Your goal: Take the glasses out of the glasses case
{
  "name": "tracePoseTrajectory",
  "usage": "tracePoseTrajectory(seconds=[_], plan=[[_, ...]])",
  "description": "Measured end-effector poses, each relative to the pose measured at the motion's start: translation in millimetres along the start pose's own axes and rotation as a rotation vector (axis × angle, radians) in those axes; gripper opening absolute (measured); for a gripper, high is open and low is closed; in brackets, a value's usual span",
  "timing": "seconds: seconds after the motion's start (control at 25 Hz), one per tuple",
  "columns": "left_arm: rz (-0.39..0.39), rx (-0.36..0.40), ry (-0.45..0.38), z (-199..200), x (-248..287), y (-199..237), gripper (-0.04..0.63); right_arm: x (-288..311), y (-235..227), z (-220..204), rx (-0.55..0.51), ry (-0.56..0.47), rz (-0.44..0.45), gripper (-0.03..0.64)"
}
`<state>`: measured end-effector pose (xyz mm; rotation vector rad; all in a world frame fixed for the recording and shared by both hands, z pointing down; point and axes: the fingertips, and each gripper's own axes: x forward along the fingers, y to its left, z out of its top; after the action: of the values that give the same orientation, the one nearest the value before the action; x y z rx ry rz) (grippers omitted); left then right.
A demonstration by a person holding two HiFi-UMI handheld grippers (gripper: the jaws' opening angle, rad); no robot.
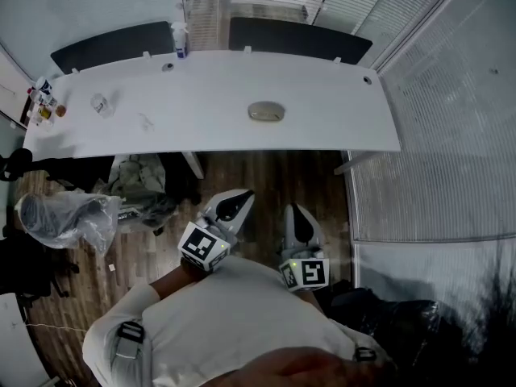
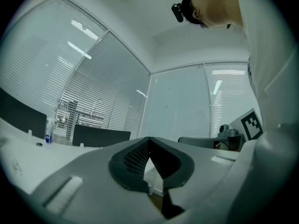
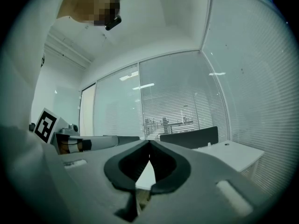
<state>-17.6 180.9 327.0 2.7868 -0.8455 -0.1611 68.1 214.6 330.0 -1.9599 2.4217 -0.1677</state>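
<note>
A grey oval glasses case (image 1: 266,112) lies shut on the long white table (image 1: 322,131), right of its middle. Both grippers hang over the wooden floor, well short of the table's near edge. My left gripper (image 1: 244,195) is shut with nothing in it; in the left gripper view its tips (image 2: 149,139) meet and point level toward the table. My right gripper (image 1: 292,210) is shut and empty too, its tips (image 3: 149,143) closed in the right gripper view. The case does not show in either gripper view.
A spray bottle (image 1: 179,39) stands at the table's far edge, small jars (image 1: 44,107) at its left end, a clear item (image 1: 101,104) nearby. Two dark chairs (image 1: 113,45) stand behind. A plastic bag (image 1: 60,216) and clutter lie on the floor left. Glass walls with blinds enclose the right side.
</note>
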Motion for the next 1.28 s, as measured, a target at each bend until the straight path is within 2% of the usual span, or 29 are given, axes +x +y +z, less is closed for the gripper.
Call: tracePoseTrajectory(seconds=[0.2,0.64,0.92,1.28], plan=[[-0.001,-0.019,-0.007,5.8,34.1,47.5,0.003,61.2,-13.4,10.4,-0.018,0.008,0.011,0.002],[0.025,0.008,-0.023,25.8,97.8,139.1,0.003,174.7,-41.6,19.6,-0.034,-0.019,0.026,0.002],[0.052,0.005,-0.007,19.0,123.3,161.8,0.003,202.8,-54.9,6.7,-0.018,0.005,0.065,0.002],[0.093,0.000,0.021,13.0,159.6,160.1,0.003,219.4,-92.6,16.5,-0.050,0.011,0.103,0.002]])
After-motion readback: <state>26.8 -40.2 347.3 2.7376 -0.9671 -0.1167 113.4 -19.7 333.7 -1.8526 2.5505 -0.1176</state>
